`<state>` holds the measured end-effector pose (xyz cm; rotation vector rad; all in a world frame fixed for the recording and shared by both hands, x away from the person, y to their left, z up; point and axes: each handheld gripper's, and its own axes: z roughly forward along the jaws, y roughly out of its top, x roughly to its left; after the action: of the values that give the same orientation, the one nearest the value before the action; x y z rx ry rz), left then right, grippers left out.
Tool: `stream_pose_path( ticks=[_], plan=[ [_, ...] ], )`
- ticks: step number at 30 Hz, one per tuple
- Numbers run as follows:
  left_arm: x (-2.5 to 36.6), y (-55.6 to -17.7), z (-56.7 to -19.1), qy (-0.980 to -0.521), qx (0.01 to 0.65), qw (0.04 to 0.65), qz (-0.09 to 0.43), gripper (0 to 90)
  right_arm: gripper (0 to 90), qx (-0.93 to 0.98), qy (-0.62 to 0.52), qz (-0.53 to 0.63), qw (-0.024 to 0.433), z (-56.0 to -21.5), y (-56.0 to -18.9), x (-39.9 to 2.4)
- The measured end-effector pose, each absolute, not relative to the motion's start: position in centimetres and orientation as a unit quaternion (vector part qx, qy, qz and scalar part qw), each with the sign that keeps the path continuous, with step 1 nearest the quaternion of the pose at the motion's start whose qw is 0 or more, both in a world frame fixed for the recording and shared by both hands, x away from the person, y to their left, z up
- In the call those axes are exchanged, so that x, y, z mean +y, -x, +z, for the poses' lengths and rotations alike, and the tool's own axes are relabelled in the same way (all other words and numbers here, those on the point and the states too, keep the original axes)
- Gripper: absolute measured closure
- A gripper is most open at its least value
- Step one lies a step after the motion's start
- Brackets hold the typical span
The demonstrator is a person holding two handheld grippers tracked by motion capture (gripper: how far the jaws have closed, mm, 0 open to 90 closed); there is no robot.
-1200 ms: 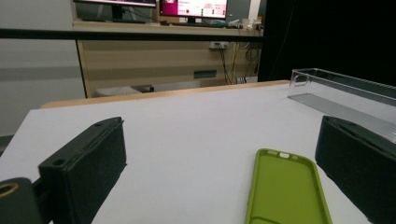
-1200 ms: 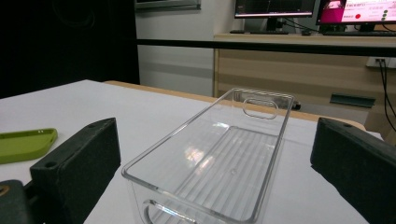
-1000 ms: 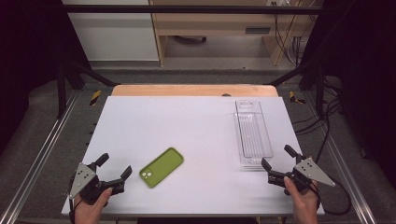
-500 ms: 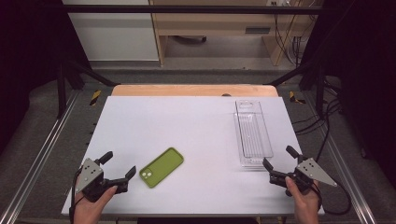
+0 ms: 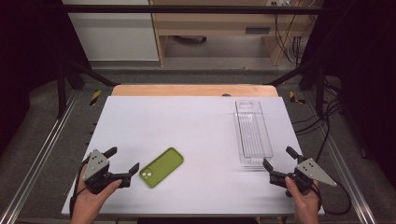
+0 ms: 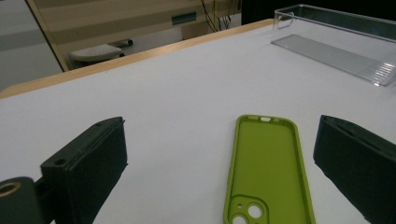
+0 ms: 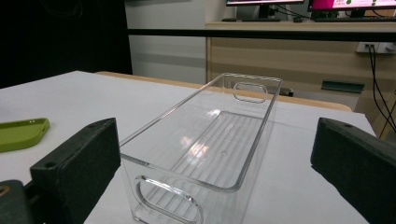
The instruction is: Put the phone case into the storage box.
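My left tool (image 5: pixel 125 163) sits spread wide on the tabletop (image 5: pixel 196 121), grasping nothing, with the green case (image 5: pixel 161 167) lying flat just beyond it, hollow side up. In the left gripper view the case (image 6: pixel 267 170) lies between my jaws but nearer the right one, so closing as I am could shove it sideways instead of pinching it. It is thin and flat against the surface; if I come in too high the jaws will slip over its rim, and too low they will scrape the tabletop and skid. The soft wall may also buckle under a hard squeeze. My right tool (image 5: pixel 275 163) is likewise spread and empty, just short of the clear bin (image 5: pixel 252 135). The bin's near end (image 7: pixel 187 186) looks light and slick; a nudge could slide it away or tip it.
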<state>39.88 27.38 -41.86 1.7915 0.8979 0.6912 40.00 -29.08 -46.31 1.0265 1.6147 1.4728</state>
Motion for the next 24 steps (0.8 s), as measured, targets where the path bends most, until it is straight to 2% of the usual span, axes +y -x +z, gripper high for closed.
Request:
stream_pose_path(
  ticks=[7,12,13,14,15,24],
  plan=[
    [26.8,-40.7,-42.0,-0.748,0.369,0.479,0.275,3.0,1.9,0.626,-0.398,0.569,0.354,-46.4,-40.0,-29.1],
    [26.4,-41.1,-42.2,-0.755,0.373,0.464,0.275,7.9,1.9,0.629,-0.398,0.566,0.354,-46.3,-40.0,-29.0],
    [26.3,-41.2,-42.3,-0.757,0.374,0.460,0.276,18.5,1.9,0.630,-0.398,0.565,0.354,-46.4,-40.0,-29.0],
    [26.2,-41.3,-42.3,-0.757,0.376,0.457,0.276,18.5,1.9,0.630,-0.398,0.565,0.354,-46.4,-40.0,-29.0],
    [26.1,-41.4,-42.4,-0.759,0.373,0.460,0.271,25.3,2.0,0.631,-0.397,0.564,0.355,-46.4,-40.0,-29.0],
    [25.5,-42.5,-43.1,-0.761,0.379,0.454,0.269,23.6,2.0,0.634,-0.396,0.561,0.355,-46.4,-40.0,-29.0]
  ],
)
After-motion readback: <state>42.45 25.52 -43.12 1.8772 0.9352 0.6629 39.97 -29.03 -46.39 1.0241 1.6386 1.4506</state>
